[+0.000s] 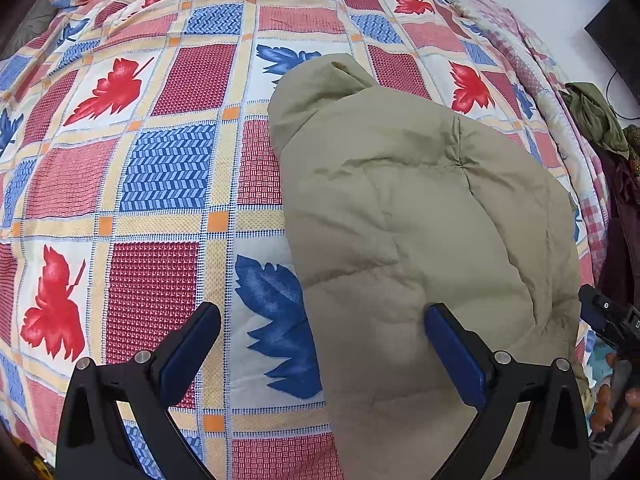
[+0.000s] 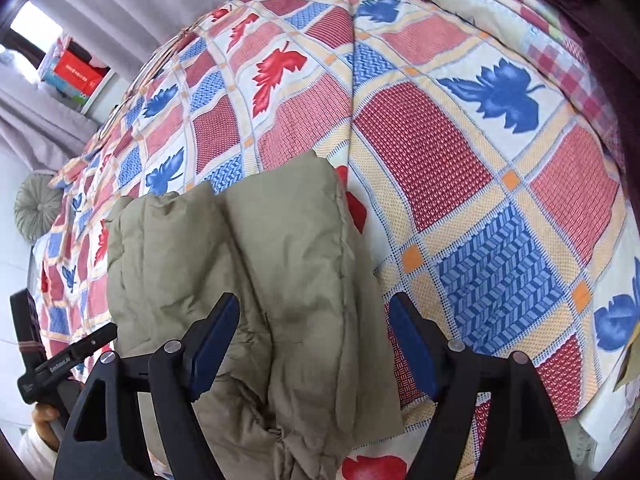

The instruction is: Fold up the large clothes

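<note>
Both my claws are hanging wide over the folded khaki jacket (image 1: 420, 220): left claw (image 1: 320, 344) at its edge, right claw (image 2: 314, 340) above its middle. The jacket is lying on the bedspread (image 1: 160, 168); being puffy, it is risking springing open if I am pinching only one layer.

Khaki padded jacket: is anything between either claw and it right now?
Nothing visible. The khaki padded jacket lies folded on the leaf-patterned bedspread, with nothing on top of it. Both the left claw and the right claw are open just above it, with no object in between.
</note>
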{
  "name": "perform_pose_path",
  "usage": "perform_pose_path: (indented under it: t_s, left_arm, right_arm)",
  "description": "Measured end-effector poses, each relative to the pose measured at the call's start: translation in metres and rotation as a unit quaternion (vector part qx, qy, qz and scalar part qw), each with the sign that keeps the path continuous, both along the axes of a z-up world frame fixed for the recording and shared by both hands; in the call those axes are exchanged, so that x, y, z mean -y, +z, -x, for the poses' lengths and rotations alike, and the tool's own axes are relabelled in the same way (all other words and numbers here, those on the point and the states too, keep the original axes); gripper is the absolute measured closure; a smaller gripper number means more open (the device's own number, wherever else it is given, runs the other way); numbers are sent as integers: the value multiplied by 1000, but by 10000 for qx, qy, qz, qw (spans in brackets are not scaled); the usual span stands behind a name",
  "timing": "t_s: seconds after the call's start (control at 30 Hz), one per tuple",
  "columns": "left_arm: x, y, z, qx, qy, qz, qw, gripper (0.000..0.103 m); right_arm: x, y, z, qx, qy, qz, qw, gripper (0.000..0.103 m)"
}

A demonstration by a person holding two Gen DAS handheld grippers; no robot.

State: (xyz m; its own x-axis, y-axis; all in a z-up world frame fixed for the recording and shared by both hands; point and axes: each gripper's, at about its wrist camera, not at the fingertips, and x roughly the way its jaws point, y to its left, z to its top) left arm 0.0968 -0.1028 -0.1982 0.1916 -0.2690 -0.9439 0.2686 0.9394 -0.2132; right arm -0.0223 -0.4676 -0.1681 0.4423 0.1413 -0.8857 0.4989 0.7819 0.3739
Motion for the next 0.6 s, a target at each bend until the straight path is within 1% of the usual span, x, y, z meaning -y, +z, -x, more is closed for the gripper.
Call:
perform_pose_path:
  t_s: [0.1, 0.23, 0.27, 0.3, 0.33, 0.37, 0.47, 0.5, 0.57, 0.6]
  left_arm:
    - [0, 2, 0, 34, -64, 53, 10000, 0]
    - [-7, 0, -2, -72, -111, 263, 9996, 0]
    - [-9, -1, -2, -120, -102, 319, 9994, 0]
    - [-11, -2, -4, -171, -81, 375, 9991, 0]
    - [-13, -3, -5, -227, -59, 443, 9987, 0]
    - [-15, -4, -5, -285, -41, 519, 9982, 0]
    - [-20, -6, -7, -493, -52, 857, 9951, 0]
    - [-21, -7, -7, -576, -86, 1036, 9929, 0]
    - [-21, -10, -9, -776, -150, 1392, 9871, 0]
    - [-21, -14, -10, -938, -179, 1607, 9824, 0]
  right_arm:
    - [2, -7, 0, -2, -42, -140, 9999, 21]
    - [2, -12, -1, -33, 61, -160, 9998, 21]
    - [3, -13, -2, -24, 91, -211, 9997, 19]
    - [4, -14, -2, -19, 101, -271, 9996, 14]
    - [6, -17, -2, 3, 100, -385, 9992, 1]
    - [8, -18, -1, 45, 82, -458, 9989, 0]
    - [12, -21, -1, 66, 89, -541, 9985, 0]
    - [13, -22, -2, 48, 116, -569, 9983, 0]
    - [15, -27, -3, 4, 170, -668, 9976, 0]
    - [16, -31, -4, -8, 210, -781, 9967, 0]
